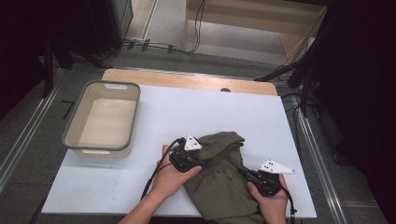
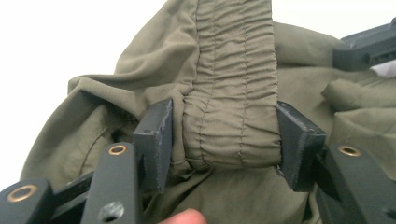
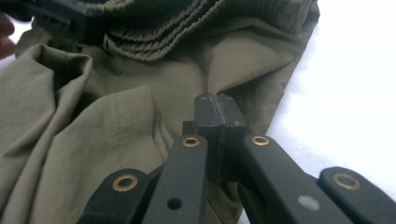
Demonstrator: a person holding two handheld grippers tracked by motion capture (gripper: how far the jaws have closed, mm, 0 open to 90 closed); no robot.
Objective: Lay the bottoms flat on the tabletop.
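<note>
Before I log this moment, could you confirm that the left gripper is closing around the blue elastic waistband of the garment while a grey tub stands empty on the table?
Not quite: the waistband is olive green, not blue, as the left gripper view shows. The rest holds: the left gripper has it between its jaws, and the grey tub is empty.

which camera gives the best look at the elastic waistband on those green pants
The left gripper view: the waistband runs up the middle, gathers sharp, between the left gripper pads. The right gripper view catches it along the top edge; the high view shows it small.

A grey-rimmed cream tub [image 1: 102,119] sits on the white table [image 1: 187,116], with cables [image 1: 159,45] on the floor beyond.
</note>
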